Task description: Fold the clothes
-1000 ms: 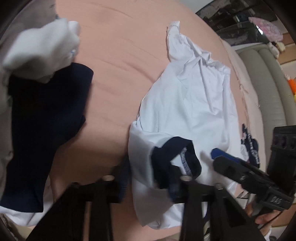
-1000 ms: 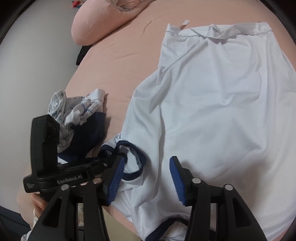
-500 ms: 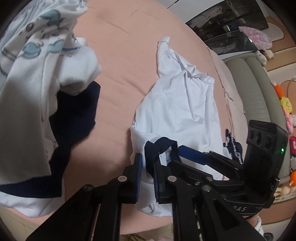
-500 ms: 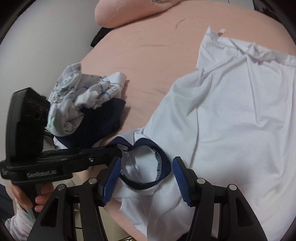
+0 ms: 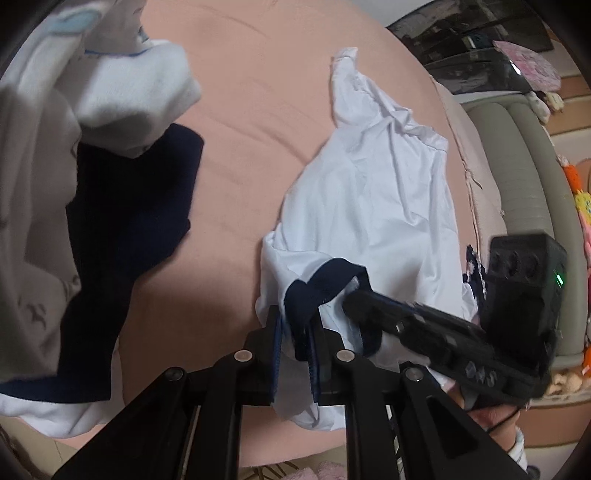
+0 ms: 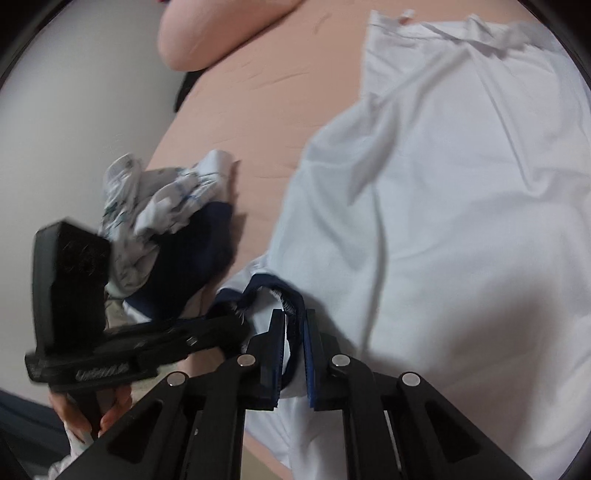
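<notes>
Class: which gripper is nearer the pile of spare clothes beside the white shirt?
Left. The left gripper grips the shirt's collar on the side toward the pile; the right gripper grips the collar's far side.

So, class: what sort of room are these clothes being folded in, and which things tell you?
Probably a bedroom: a pink bed sheet under the white shirt, a pink pillow, and a padded headboard with soft toys beside it.

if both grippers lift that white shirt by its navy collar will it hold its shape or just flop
Probably flop: the white shirt lies creased and rumpled on the pink sheet, so the cloth looks thin and limp. It looks light too. The left gripper and right gripper are both shut on the navy collar, so the body would likely hang below.
</notes>
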Available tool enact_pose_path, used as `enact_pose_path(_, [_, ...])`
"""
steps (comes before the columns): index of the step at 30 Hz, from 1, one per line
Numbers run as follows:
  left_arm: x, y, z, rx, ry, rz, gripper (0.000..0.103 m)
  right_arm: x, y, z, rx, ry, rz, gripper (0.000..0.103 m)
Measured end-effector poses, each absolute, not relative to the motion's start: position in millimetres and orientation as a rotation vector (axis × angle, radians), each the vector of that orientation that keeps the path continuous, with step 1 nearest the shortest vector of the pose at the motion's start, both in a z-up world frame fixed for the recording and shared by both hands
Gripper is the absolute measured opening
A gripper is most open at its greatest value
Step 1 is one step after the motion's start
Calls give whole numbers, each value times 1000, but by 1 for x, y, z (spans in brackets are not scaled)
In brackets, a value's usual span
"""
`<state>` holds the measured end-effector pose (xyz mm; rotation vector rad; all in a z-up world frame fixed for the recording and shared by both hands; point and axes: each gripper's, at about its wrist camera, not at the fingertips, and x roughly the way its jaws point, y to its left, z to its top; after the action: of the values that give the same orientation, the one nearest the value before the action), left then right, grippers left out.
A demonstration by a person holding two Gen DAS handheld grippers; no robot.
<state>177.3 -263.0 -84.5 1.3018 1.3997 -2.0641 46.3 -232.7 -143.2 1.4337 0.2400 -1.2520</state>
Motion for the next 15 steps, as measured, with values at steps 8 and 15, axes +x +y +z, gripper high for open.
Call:
enact_pose_path(8, [186, -258, -83, 1134, 1475, -2137, 8, 70, -230, -136, 1379, 239, -1194, 7])
enact_pose_path(15, [185, -254, -66, 1034, 1614, -2230, 8, 40, -207, -130, 1434, -59, -1118, 7])
